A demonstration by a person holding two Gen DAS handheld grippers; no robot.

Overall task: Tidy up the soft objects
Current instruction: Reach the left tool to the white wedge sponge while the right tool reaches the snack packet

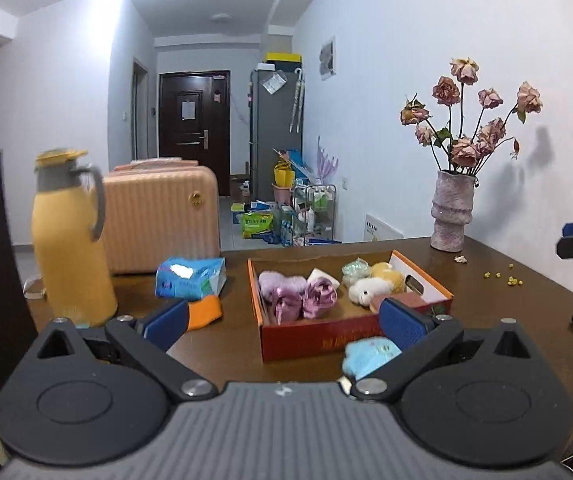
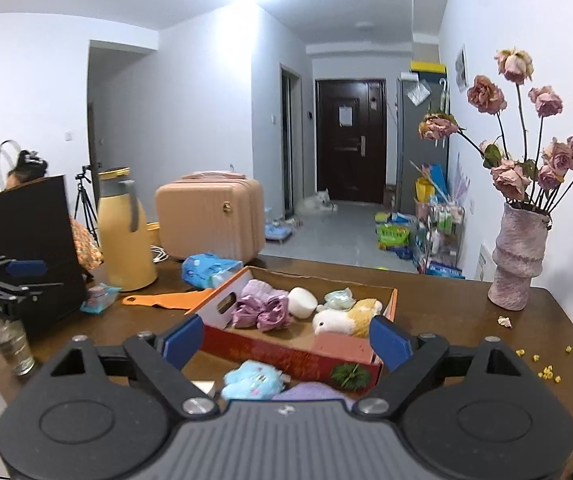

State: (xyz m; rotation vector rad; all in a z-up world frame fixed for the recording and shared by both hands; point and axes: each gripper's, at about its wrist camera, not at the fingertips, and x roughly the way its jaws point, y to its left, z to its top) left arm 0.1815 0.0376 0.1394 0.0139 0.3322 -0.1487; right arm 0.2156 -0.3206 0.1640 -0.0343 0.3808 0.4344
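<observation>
- Brown wood table [image 1: 506, 292] carries a shallow red cardboard box [image 1: 310, 340] at the centre of both wrist views.
- Inside the box, purple satin scrunchies [image 1: 298, 294] lie at its 9 o'clock end, a white sponge [image 2: 301, 301] and a pale green pouch [image 2: 339, 299] toward 12 o'clock, and a white and yellow plush toy [image 2: 346, 318] at 3 o'clock, just beside a pink block [image 2: 340, 346] against the near wall.
- Outside the box, a light blue plush toy [image 2: 251, 378] lies on the table at 6 o'clock, touching or nearly touching the box's near wall (I cannot tell which); a lilac cloth [image 2: 314, 392] sits just beside it at the bottom of the right wrist view.
- The left gripper [image 1: 284, 322] has its blue pads spread wide with nothing clamped between them.
- The right gripper [image 2: 286, 338] also stands with fingers well apart, gripping nothing; the box and blue toy only show through the gap.
- At 9 o'clock of the box are an orange scraper [image 2: 162, 300], a blue tissue pack [image 1: 190, 278] and a yellow jug [image 1: 72, 240].
- At 2 o'clock stands a rough pink vase [image 1: 450, 212] of dried roses, upright, well apart from the box.
</observation>
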